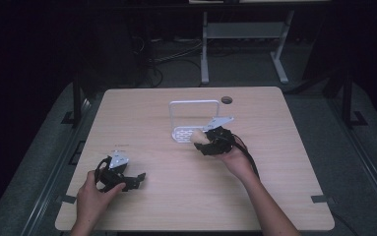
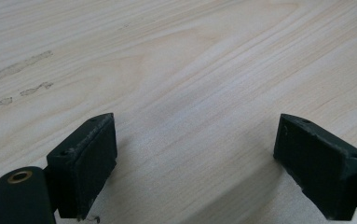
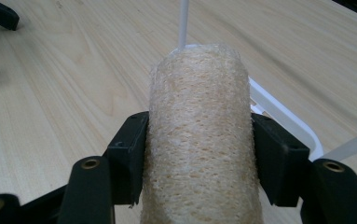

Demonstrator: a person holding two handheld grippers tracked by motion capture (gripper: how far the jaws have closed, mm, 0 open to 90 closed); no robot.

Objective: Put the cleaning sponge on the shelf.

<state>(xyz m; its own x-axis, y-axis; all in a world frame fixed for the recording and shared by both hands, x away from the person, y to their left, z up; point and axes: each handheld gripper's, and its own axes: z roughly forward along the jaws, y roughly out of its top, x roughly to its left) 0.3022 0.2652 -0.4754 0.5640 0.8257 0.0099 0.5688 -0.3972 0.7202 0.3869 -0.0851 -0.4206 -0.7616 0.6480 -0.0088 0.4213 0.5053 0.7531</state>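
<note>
Where the table (image 1: 191, 196) spreads pale and wooden, a white rack (image 1: 194, 118) is seen standing upright near its middle, toward the far side. Just right of the rack's base, the right gripper (image 1: 204, 142) is held above the tabletop, its jaws clamped on a beige loofah (image 3: 199, 135), which is pressed from both sides and points toward the rack's rim. At the near left, well apart from the rack, the left gripper (image 1: 138, 179) is rested low over bare wood, its jaws set wide apart with nothing between them.
</note>
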